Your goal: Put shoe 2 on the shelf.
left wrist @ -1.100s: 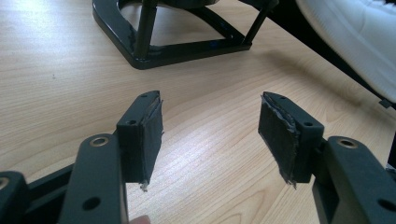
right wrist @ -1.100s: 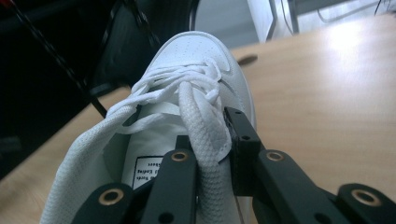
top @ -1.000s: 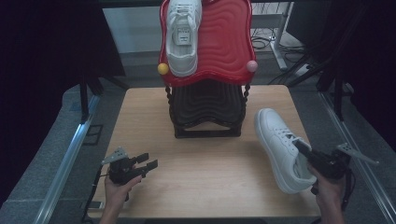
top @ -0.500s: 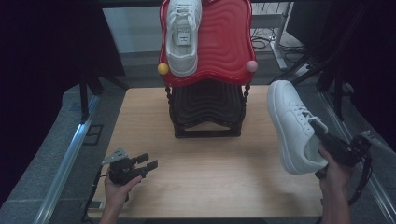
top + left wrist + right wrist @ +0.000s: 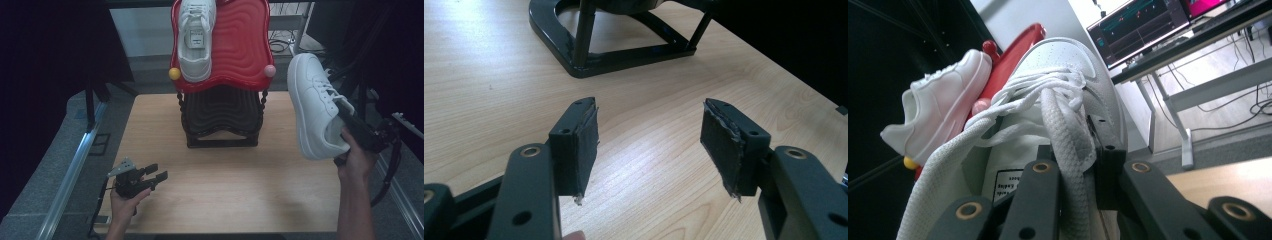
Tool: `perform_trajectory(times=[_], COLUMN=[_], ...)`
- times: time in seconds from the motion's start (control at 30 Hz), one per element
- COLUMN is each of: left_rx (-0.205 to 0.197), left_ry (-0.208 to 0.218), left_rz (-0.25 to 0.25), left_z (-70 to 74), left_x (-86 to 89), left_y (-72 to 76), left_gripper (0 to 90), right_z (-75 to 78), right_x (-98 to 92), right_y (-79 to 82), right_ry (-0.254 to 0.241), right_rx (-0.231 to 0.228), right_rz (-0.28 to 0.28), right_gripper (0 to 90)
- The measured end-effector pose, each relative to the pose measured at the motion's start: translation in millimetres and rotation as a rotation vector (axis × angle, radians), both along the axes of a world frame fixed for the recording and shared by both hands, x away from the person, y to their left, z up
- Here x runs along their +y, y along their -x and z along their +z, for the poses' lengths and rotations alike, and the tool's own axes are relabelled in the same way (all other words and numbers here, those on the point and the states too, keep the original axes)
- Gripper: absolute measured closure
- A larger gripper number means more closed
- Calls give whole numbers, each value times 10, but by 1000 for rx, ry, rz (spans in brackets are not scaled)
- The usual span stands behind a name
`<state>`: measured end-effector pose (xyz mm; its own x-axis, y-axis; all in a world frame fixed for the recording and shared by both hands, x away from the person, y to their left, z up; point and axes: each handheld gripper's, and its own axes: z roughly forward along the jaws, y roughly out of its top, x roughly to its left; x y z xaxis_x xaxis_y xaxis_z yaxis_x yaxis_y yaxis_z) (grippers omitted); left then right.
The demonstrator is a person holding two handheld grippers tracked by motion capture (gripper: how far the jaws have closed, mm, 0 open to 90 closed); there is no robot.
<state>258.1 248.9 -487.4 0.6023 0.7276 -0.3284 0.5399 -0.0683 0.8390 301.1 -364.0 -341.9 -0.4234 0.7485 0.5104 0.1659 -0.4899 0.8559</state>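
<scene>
One white sneaker (image 5: 197,37) lies on the left half of the red wavy top shelf (image 5: 240,45) of a shoe rack; it also shows as a white sneaker (image 5: 938,115) in the right gripper view. A second white sneaker (image 5: 314,104) hangs in the air right of the rack, toe up toward the pink knob (image 5: 270,70). My right gripper (image 5: 352,125) is shut on that sneaker's tongue and collar (image 5: 1068,135). My left gripper (image 5: 156,172) rests low over the table's front left, open, nothing between its pads (image 5: 584,145).
The black lower shelf and base (image 5: 222,120) of the rack stand mid-table on the wooden top (image 5: 240,190). A yellow knob (image 5: 174,73) sits at the red shelf's left corner. A desk with monitors (image 5: 1148,25) stands beyond the table. Metal rails run along both table sides.
My right gripper has lifted the second sneaker off the table and carried it up beside the red shelf's right edge. The left gripper has stayed put.
</scene>
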Motion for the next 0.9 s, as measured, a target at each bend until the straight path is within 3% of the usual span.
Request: perform_trajectory(times=[0.37, 0.53, 0.9], left_rx=[-14, -28, -13], left_ry=[1, -3, -10], left_rz=[-14, -17, -40], left_z=[26, 37, 15], left_x=[-19, -40, -78], left_y=[13, 20, -2], left_gripper=[409, 410, 405], right_z=[396, 574, 1028], right_x=[159, 225, 501], right_y=[-101, -163, -383], right_ry=[59, 49, 45], right_rx=[-14, -21, -34], right_rz=[-42, -69, -104], right_gripper=[839, 839, 838])
